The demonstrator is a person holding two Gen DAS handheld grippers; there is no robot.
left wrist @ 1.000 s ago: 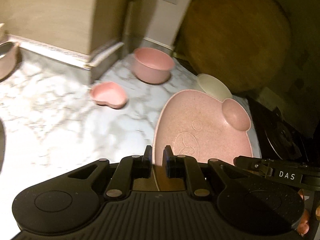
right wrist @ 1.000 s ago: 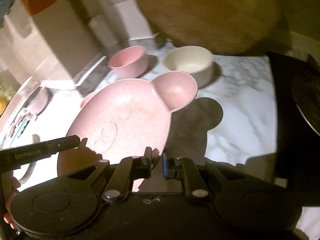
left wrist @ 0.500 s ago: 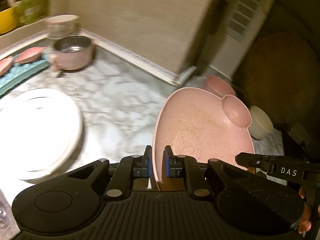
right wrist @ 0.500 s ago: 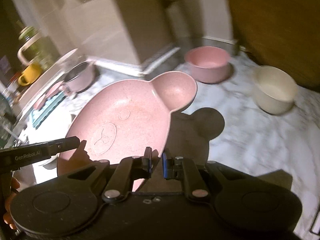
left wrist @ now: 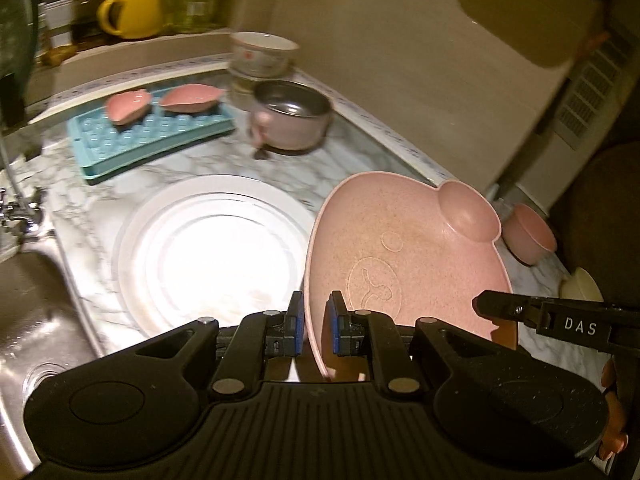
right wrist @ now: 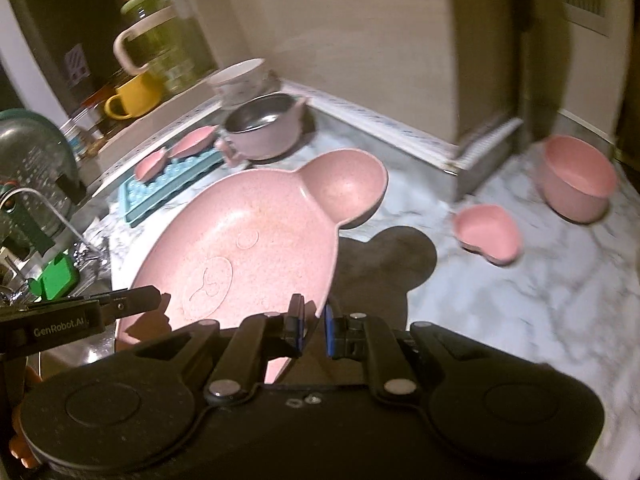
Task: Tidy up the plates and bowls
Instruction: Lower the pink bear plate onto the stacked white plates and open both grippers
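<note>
- The left gripper [left wrist: 314, 330] has its jaws clamped on the near rim of the pink bear-shaped plate [left wrist: 404, 256], the blue pads pressing either side of the edge.
- The right gripper [right wrist: 314, 330] has its jaws closed on the opposite edge of the same plate [right wrist: 248, 240], so both grippers carry it tilted above the surface, its shadow cast on the marble [right wrist: 520, 280] beneath.
- Just left of the held plate, a stack of white plates [left wrist: 208, 252] lies flat on the surface, beside the steel sink [left wrist: 28, 320].
- Further back sits a pink pot with a metal lining [left wrist: 292, 120], and next to it a blue tray [left wrist: 152, 136] bearing two small pink dishes [left wrist: 128, 106].
- Behind the pot stands a white bowl [left wrist: 262, 52]; a yellow mug [left wrist: 132, 12] rests on the ledge.
- To the right, well apart, a small pink heart-shaped dish [right wrist: 488, 236] and a deep pink bowl [right wrist: 576, 178] stand on the surface.
</note>
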